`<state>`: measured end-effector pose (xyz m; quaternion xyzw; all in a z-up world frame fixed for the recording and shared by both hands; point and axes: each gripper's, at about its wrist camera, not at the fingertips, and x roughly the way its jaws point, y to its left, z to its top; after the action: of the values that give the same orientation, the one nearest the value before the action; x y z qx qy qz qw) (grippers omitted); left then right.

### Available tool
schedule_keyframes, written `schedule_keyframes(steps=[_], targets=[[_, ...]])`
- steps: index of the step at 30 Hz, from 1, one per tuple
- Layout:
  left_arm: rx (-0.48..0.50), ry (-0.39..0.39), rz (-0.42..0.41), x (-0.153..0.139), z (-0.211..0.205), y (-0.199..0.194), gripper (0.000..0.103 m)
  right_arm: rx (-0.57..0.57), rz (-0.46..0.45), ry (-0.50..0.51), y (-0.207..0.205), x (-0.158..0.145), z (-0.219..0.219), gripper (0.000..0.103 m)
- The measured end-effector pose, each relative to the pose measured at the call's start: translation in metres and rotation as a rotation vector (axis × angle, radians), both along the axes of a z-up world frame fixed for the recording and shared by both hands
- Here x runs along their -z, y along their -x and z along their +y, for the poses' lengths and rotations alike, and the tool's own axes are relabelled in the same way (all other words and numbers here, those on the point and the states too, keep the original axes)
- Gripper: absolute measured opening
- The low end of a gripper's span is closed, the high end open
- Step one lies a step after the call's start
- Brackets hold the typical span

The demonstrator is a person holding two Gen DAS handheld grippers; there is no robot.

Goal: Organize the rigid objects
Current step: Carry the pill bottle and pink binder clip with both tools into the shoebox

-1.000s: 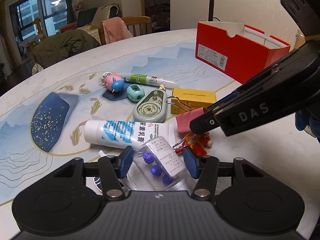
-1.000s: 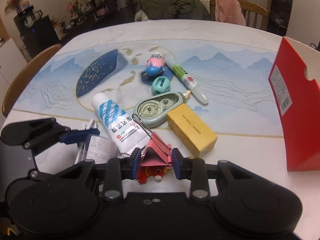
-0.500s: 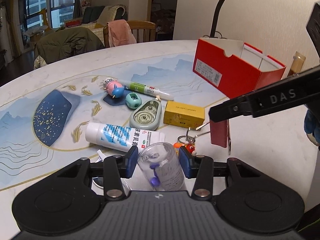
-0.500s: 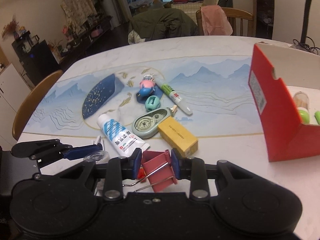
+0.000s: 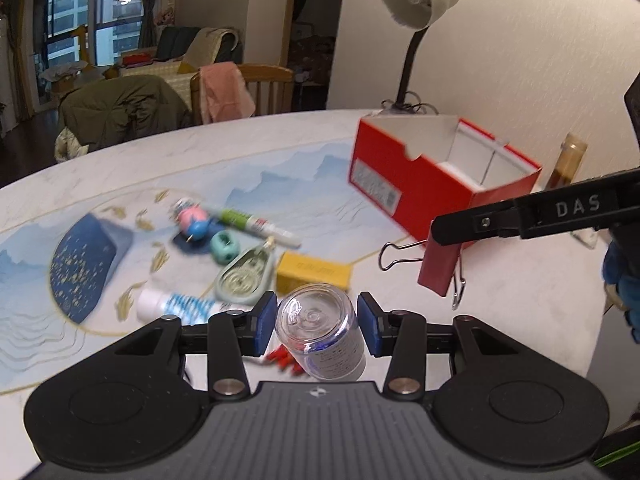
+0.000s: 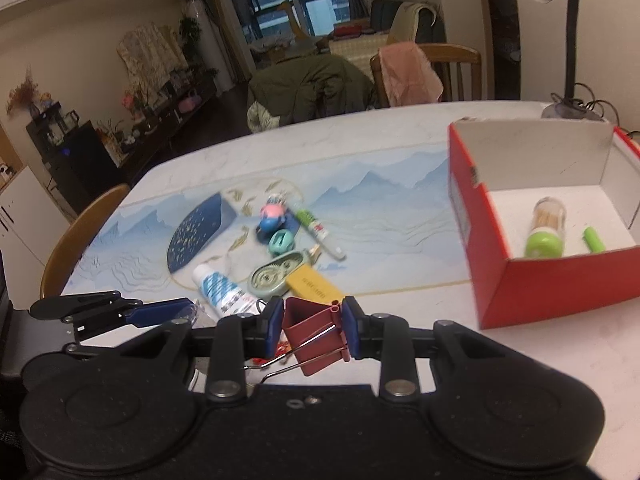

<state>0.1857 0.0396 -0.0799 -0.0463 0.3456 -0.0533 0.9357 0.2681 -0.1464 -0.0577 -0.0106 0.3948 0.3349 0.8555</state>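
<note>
Left claw clamps clear bottle; right claw clamps binder clip.

The left gripper is held tilted downward above the tabletop, its blue-padded fingers having just been closing and now pressed on a clear bottle; the right gripper is likewise angled down, its fingers clamped on a red binder clip; both are seen raised clear of the surface
</note>
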Motion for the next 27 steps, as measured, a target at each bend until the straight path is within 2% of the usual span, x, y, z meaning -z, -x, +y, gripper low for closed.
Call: schedule_keyframes(steps=[9,17,22,27], targets=[[0.051,0.013,-0.041,-0.037,-0.042,-0.036,0.043,0.064,-0.067,-0.04,-0.035,-0.028,-0.044,0.03],[0.108,-0.014,-0.098,-0.069,-0.087,-0.086,0.043,0.149,-0.142,-0.052,-0.082,-0.048,-0.092,0.03],[0.123,-0.027,-0.104,-0.075,-0.116,-0.121,0.043,0.201,-0.149,-0.05,-0.114,-0.048,-0.123,0.03],[0.131,-0.013,-0.073,-0.068,-0.143,-0.154,0.043,0.242,-0.134,-0.048,-0.14,-0.04,-0.153,0.03]])
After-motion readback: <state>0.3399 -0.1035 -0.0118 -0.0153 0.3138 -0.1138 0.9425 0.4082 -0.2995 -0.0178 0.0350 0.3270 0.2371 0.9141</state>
